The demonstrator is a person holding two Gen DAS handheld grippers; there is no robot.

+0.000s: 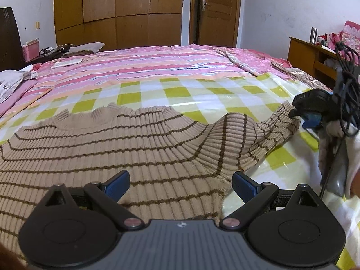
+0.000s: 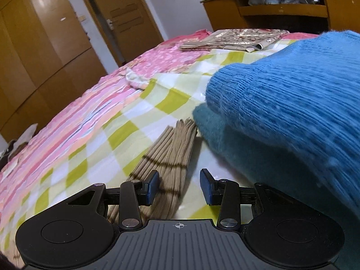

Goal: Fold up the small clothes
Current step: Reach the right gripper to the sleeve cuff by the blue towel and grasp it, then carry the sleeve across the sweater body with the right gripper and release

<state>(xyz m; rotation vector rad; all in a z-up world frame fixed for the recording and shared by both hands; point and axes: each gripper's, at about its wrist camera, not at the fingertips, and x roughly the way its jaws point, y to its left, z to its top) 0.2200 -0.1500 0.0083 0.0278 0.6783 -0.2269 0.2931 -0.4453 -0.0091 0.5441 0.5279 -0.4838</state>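
Observation:
A beige ribbed sweater with thin brown stripes (image 1: 117, 148) lies spread on a green-and-white checked sheet (image 1: 202, 94) on the bed. My left gripper (image 1: 181, 185) is open, low over the sweater's body near its right side. The sweater's right sleeve (image 1: 270, 132) runs out to the right, where my right gripper (image 1: 308, 110) sits at its cuff. In the right wrist view my right gripper (image 2: 179, 185) is open, with the sleeve (image 2: 171, 155) lying between the fingers on the sheet (image 2: 144, 112).
A blue knit garment (image 2: 292, 112) is piled close on the right. A folded patterned cloth (image 2: 231, 39) lies further back. A pink striped quilt (image 1: 139, 67) covers the rest of the bed. A wooden shelf (image 1: 310, 54) stands at right, wardrobes (image 1: 117, 11) behind.

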